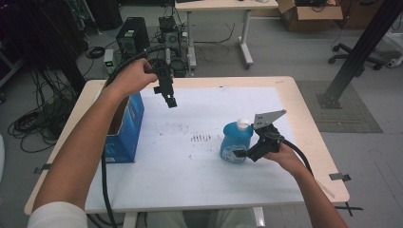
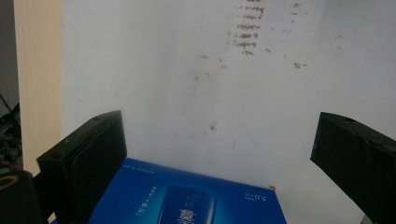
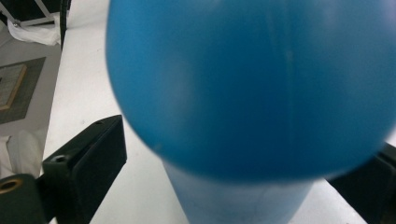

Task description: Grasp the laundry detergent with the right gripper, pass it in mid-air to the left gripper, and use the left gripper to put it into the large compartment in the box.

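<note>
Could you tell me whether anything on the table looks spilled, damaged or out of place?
The white mat carries rows of brownish smudges beside the blue bottle, like stains. The bottle and blue box stand upright and look undamaged.

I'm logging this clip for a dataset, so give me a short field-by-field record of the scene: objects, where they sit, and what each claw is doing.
surface: white sheet on a light wood table
bottle: blue bottle with a white cap, standing right of centre
box: blue carton, open top, at the sheet's left edge
left claw: raised above the sheet beside the carton, open, holding nothing
right claw: at the bottle's side, jaws wide around it; contact cannot be told
marks: brown smudges mid-sheet
</note>
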Action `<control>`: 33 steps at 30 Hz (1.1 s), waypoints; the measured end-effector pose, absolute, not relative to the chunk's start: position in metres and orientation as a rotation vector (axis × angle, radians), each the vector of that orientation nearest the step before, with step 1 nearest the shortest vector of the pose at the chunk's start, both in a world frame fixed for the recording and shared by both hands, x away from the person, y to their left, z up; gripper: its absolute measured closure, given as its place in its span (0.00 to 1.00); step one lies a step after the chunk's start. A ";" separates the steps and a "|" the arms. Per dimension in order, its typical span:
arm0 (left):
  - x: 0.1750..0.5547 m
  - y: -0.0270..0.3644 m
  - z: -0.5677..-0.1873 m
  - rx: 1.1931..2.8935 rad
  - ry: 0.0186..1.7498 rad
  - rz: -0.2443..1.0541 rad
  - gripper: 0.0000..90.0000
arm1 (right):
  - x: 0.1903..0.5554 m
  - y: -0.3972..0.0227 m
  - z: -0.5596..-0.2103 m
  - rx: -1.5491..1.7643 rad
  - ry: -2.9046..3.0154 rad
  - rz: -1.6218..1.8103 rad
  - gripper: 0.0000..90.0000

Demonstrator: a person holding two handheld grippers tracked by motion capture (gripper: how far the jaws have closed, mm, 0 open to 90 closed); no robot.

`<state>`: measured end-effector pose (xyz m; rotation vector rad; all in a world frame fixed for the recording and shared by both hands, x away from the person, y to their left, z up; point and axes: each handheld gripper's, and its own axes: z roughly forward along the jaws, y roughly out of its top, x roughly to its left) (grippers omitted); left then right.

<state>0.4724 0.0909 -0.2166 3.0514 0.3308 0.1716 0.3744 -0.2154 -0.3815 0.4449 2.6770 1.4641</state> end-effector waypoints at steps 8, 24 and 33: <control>0.472 0.091 -0.217 3.052 0.331 0.171 0.04 | 0.376 -0.213 -0.384 0.436 2.670 1.480 0.15; 0.472 0.092 -0.216 3.056 0.332 0.165 0.04 | 0.376 -0.214 -0.382 0.405 2.664 1.491 0.38; 0.471 0.091 -0.216 3.056 0.326 0.157 0.04 | 0.375 -0.215 -0.382 0.396 2.641 1.476 0.45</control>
